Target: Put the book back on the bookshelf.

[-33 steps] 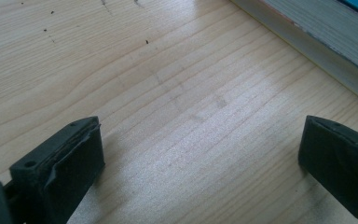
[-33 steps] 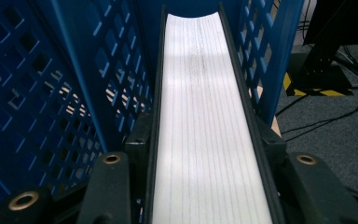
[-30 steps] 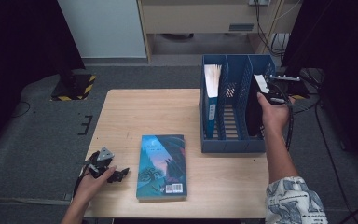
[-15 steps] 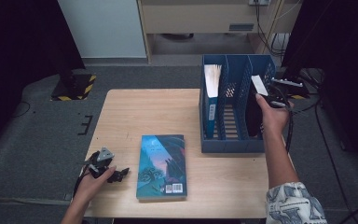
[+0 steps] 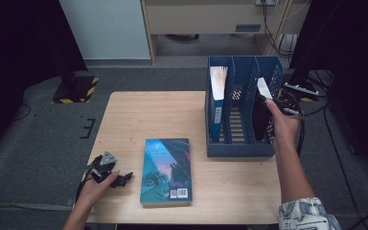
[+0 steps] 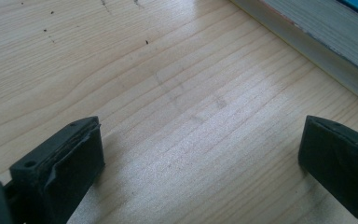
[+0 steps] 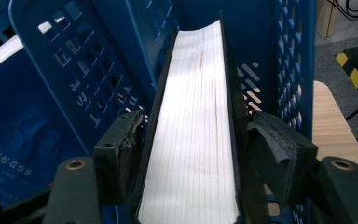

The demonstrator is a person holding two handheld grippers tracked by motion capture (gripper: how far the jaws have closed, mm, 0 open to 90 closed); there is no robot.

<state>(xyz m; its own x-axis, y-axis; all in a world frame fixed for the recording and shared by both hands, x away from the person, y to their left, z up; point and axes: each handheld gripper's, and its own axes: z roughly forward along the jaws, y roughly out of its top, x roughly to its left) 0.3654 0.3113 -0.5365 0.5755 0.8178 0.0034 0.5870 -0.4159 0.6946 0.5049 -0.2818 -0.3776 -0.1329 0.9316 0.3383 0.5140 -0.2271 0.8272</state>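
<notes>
A black-covered book [image 5: 259, 117] stands spine down in the right compartment of the blue file holder [image 5: 239, 149], its white page edges [image 7: 198, 70] facing up. My right gripper [image 5: 274, 108] straddles its near end. The jaws have just been opening, and the pads [image 7: 265, 140] stand a little off both covers. A teal book [image 5: 166, 167] lies flat on the wooden table [image 5: 148, 115], near the front. To its left my left gripper [image 5: 117, 179] rests low on the table, its jaws wide apart over bare wood [image 6: 200, 154], and the teal book's page edge [image 6: 321, 32] lies just beyond them.
A blue book [image 5: 217, 103] with white pages stands in the holder's left compartment; the middle compartment holds nothing. Cables and dark equipment [image 5: 302, 91] sit off the table's right side. A yellow-and-black striped block [image 5: 79, 88] lies on the floor at far left.
The right hand has drawn slightly back toward the near side, while the black book stays upright in the holder. The left hand and the teal book have not moved.
</notes>
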